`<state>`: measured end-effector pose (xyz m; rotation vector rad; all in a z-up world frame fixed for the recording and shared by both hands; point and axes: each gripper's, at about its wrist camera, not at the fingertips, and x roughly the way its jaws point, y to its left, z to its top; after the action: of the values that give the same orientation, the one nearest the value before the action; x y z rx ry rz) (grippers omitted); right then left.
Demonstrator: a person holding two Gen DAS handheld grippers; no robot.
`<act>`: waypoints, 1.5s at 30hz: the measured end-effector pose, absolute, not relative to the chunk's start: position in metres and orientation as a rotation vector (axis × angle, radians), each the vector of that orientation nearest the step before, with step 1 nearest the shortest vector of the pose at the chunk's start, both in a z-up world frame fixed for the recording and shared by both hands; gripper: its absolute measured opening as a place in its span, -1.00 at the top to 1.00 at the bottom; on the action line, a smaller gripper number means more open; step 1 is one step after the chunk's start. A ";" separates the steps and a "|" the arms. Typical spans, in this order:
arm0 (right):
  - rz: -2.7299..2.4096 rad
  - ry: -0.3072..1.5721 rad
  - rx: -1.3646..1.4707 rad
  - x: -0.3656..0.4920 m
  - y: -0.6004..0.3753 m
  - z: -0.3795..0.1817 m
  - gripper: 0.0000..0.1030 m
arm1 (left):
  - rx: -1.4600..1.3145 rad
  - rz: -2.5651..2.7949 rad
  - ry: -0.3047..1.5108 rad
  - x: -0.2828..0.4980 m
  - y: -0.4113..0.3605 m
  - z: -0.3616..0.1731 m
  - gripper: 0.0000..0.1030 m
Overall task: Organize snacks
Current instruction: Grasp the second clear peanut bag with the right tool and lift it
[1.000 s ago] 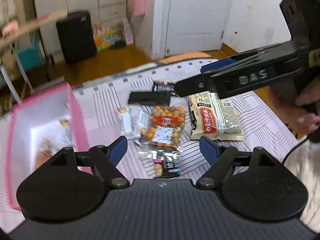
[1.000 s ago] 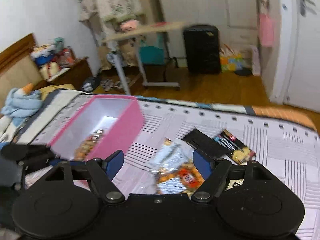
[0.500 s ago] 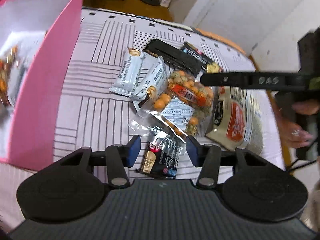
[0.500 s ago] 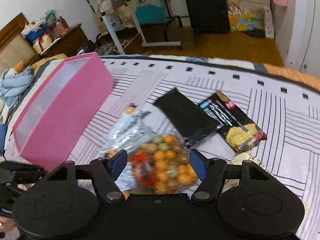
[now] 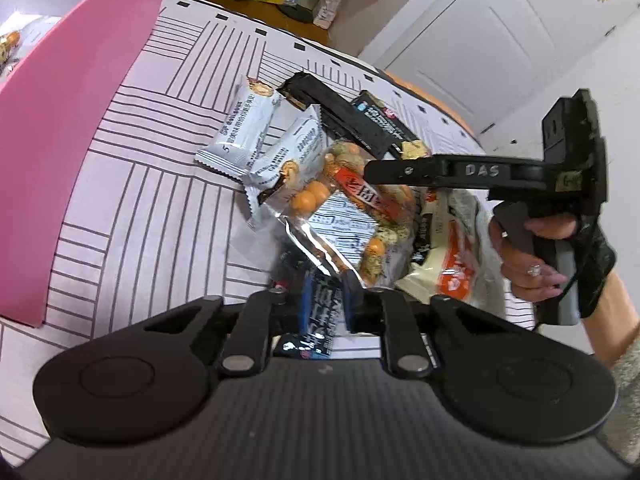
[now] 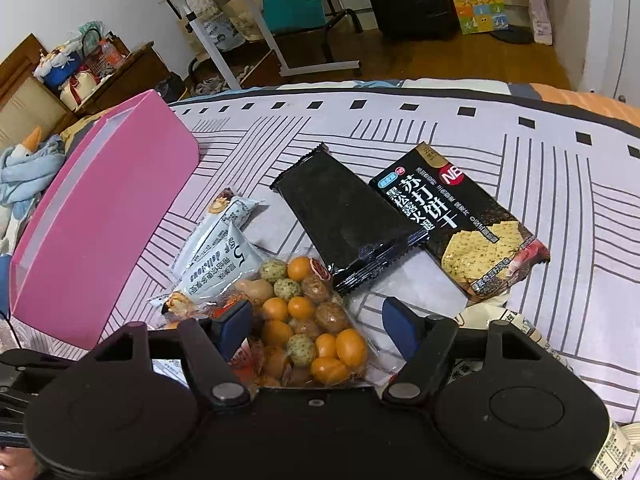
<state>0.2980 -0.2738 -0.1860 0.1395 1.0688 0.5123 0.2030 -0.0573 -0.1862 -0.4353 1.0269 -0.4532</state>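
The left claw has just closed on the small dark foil snack packet at the near edge of the striped bed: light, crinkly, slippery, best pinched flat across its middle. The right claw stands apart over the clear bag of orange and green coated nuts, lumpy and soft; take its sealed edge. The black cracker pack reads "NE"; the pale wrapper "delicious". The pink box sits by the bed's left edge.
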 end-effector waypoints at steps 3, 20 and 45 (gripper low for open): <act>0.488 1.043 0.105 0.299 -0.277 -0.188 -0.60 | -0.449 -0.449 1.003 0.202 -0.056 -0.185 0.78; 0.688 1.133 0.049 0.270 -0.246 -0.172 -0.14 | -0.404 -0.492 0.915 0.196 -0.071 -0.181 0.80; 0.270 1.326 0.407 0.220 -0.236 -0.167 -0.33 | -0.191 -0.356 0.918 0.244 -0.058 -0.182 0.21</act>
<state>0.2200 -0.2356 -0.1669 0.4068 1.3258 0.2702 0.2436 -0.0576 -0.1818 -0.1912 0.9179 -0.3565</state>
